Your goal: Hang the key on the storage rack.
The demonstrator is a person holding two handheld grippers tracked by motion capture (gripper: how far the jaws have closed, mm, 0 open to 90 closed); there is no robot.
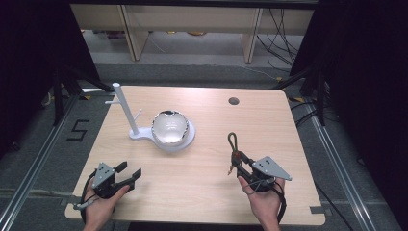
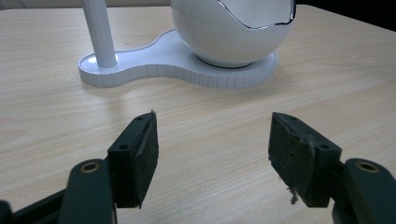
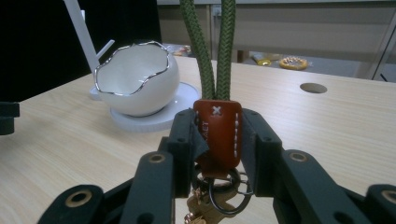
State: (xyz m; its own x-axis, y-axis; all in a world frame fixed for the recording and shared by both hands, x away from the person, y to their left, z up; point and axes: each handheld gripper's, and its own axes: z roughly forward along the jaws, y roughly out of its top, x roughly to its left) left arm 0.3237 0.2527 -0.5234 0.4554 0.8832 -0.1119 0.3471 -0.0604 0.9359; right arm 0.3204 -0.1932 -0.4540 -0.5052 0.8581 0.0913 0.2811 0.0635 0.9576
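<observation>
Keychain (image 3: 217, 133): brown leather tab, green braided cord loop, metal rings; right tongs (image 3: 217, 140) clamped on tab. Left tongs (image 2: 212, 154) wide open, empty.

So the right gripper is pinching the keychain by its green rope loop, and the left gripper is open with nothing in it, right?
Not quite. The right gripper is pinching the keychain by its brown leather tab, not the green rope loop, which sticks up free above the jaws. The right gripper view shows this. The rest holds: the left gripper is open with nothing in it.
</observation>
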